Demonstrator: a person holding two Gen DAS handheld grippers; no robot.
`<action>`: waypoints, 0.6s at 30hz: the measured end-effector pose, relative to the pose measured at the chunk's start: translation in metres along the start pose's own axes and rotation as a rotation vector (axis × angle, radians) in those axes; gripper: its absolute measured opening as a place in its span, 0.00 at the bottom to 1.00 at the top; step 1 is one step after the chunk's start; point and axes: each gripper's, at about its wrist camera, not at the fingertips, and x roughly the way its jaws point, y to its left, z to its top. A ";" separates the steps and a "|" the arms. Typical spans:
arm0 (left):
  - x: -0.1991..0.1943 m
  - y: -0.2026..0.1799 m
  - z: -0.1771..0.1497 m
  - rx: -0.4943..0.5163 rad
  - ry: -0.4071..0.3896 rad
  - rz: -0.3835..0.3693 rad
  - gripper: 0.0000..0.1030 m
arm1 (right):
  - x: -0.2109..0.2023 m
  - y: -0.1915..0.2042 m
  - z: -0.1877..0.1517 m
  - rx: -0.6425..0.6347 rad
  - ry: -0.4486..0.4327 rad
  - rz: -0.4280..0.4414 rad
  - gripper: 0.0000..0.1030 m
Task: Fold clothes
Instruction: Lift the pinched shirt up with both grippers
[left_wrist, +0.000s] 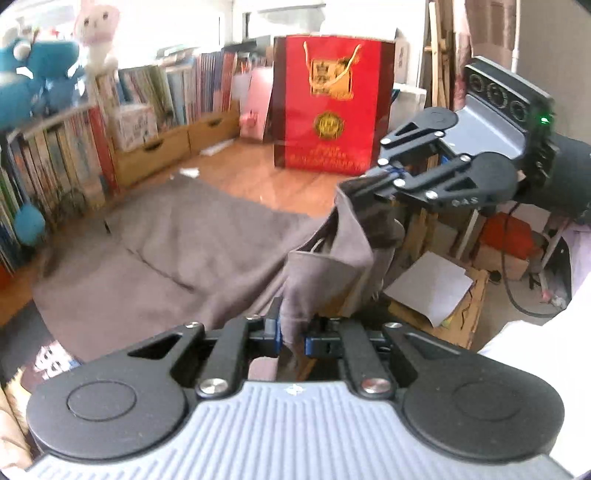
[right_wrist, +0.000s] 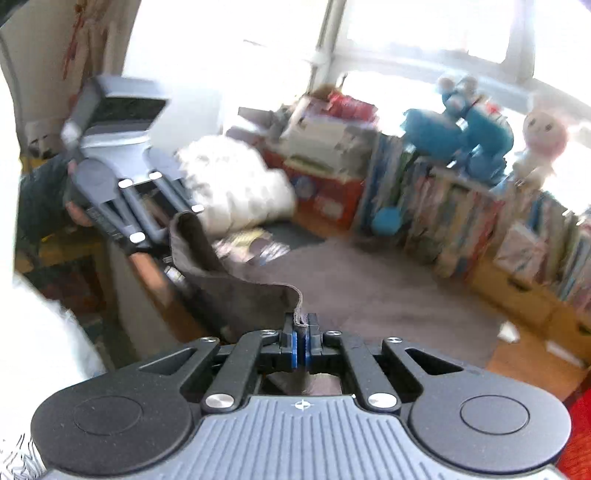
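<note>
A grey-brown garment (left_wrist: 203, 240) lies spread on a wooden table (left_wrist: 266, 177), with its near edge lifted off the surface. In the left wrist view my left gripper (left_wrist: 291, 332) is shut on a bunched fold of that edge. Further right and higher, my right gripper (left_wrist: 364, 184) pinches another corner, and the cloth hangs down between the two. In the right wrist view my right gripper (right_wrist: 301, 325) is shut on a thin hem of the garment (right_wrist: 369, 280). My left gripper (right_wrist: 166, 236) holds the raised corner at the left.
A red gift bag (left_wrist: 328, 107) stands at the table's far side. Shelves of books (left_wrist: 55, 162) with plush toys (left_wrist: 37, 74) on top line the back and left. A cardboard box with a paper sheet (left_wrist: 432, 288) sits below on the right. A white fluffy bundle (right_wrist: 236, 184) lies beyond the left gripper.
</note>
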 end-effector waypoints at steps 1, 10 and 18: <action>-0.001 0.003 0.003 -0.007 -0.005 0.008 0.09 | 0.001 -0.004 0.004 0.000 -0.010 -0.019 0.05; 0.025 0.086 0.046 -0.075 -0.011 0.182 0.10 | 0.056 -0.066 0.048 -0.094 -0.058 -0.118 0.05; 0.078 0.218 0.099 -0.192 0.036 0.311 0.11 | 0.160 -0.167 0.096 -0.123 -0.093 -0.212 0.05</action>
